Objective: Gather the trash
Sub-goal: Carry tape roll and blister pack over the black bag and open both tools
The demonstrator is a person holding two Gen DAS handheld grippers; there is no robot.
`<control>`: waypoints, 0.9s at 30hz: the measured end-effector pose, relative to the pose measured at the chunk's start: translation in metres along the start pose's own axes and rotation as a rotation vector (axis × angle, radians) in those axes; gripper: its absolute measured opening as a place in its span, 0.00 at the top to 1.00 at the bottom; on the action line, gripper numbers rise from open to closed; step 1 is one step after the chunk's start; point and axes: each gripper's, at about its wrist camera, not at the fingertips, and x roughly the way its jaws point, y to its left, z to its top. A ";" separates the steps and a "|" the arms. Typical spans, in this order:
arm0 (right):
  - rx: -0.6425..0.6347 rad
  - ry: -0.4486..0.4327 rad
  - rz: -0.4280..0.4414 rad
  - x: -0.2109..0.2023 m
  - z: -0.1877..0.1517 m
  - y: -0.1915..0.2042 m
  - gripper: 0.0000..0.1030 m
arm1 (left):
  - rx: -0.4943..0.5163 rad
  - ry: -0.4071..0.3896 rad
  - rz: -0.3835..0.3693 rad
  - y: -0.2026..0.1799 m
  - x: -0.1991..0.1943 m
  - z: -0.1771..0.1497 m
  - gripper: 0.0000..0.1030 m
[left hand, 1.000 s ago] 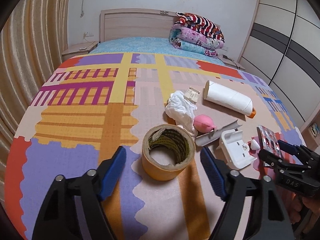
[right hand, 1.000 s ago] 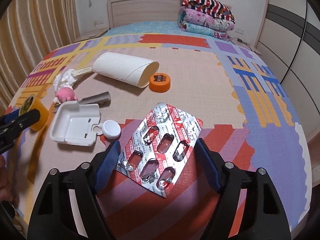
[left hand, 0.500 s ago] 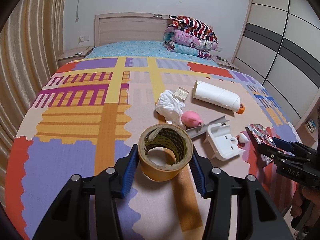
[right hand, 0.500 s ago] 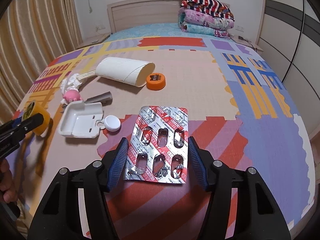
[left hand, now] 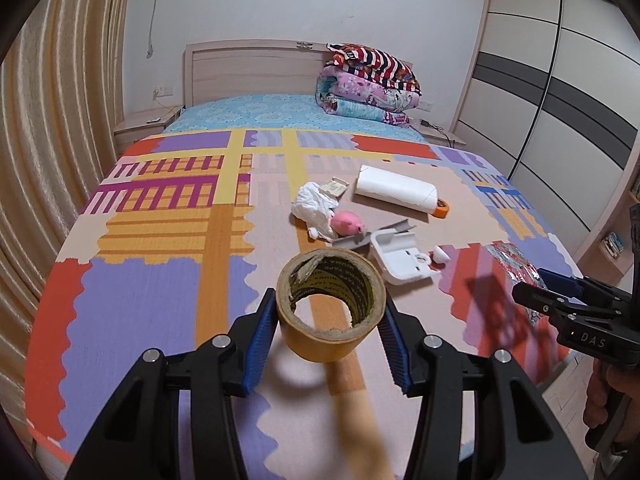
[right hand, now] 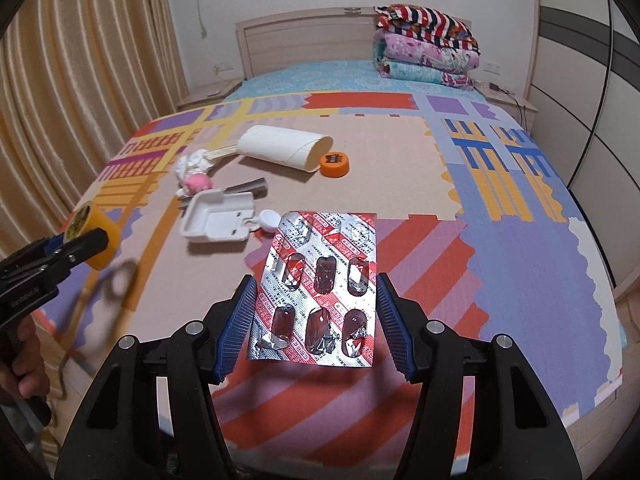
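My left gripper [left hand: 328, 300] is shut on a brown tape roll [left hand: 320, 340], which hangs above the patterned bed cover [left hand: 140, 300] and casts a shadow on it. My right gripper [right hand: 316, 292] is shut on a red and silver blister pack [right hand: 324, 236], also lifted off the bed. Each gripper shows at the edge of the other's view: the right gripper [left hand: 560, 292], and the left gripper [right hand: 80, 240] with the tape roll [right hand: 96, 224]. Still lying on the bed are a white paper roll [right hand: 280, 146], an orange cap [right hand: 335, 164], a white plastic case [right hand: 218, 220], a pink ball [left hand: 346, 224] and a crumpled tissue [left hand: 314, 206].
Folded blankets [left hand: 368, 80] are stacked at the headboard. A wardrobe [left hand: 560, 100] stands on the right and a curtain [left hand: 60, 120] hangs on the left. A grey strip [left hand: 384, 230] and a small white cap [right hand: 268, 219] lie by the case. A hand [left hand: 612, 400] holds the right gripper.
Both grippers went from open to shut, the left on the tape roll, the right on the blister pack. Both things then rose off the bed as the grippers drew back.
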 end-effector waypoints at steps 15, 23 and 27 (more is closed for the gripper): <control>-0.068 -0.008 0.130 -0.059 -0.037 0.022 0.42 | 0.066 -0.020 -0.045 -0.026 -0.054 -0.036 0.53; -0.119 0.012 0.217 -0.084 -0.065 0.037 0.42 | 0.111 0.006 -0.096 -0.039 -0.069 -0.059 0.53; -0.147 0.046 0.248 -0.083 -0.080 0.045 0.42 | 0.131 0.024 -0.126 -0.047 -0.071 -0.071 0.53</control>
